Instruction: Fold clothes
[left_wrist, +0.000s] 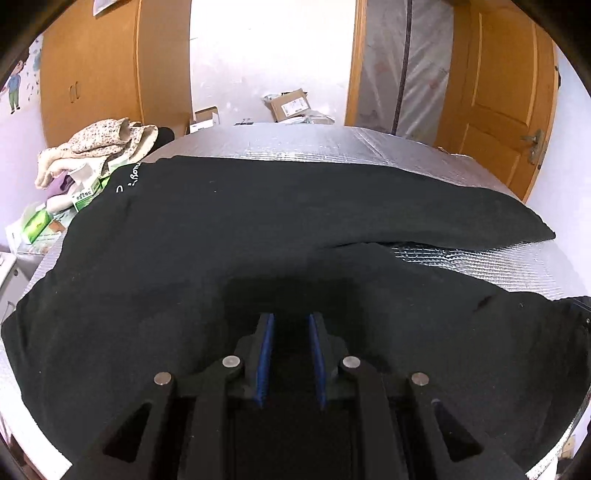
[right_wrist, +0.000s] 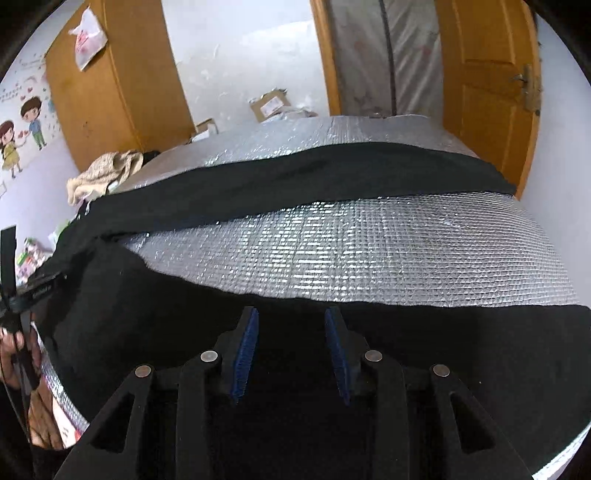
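A pair of black trousers (left_wrist: 229, 236) lies spread on a table covered in silver foil matting (left_wrist: 295, 144). One leg runs along the far side to the right, the other along the near edge. My left gripper (left_wrist: 291, 321) hovers open over the near part of the cloth, with nothing between its blue pads. In the right wrist view the far leg (right_wrist: 332, 173) and the near leg (right_wrist: 461, 328) frame a bare patch of matting (right_wrist: 369, 251). My right gripper (right_wrist: 291, 317) is open above the near leg, holding nothing.
A beige floral garment (left_wrist: 107, 140) and green and white boxes (left_wrist: 85, 192) are piled at the table's far left. Cardboard boxes (left_wrist: 290, 105) lie on the floor beyond. Wooden wardrobe (left_wrist: 92, 74) left, wooden door (left_wrist: 495, 88) right. The other gripper's body (right_wrist: 14, 258) shows at the left edge of the right wrist view.
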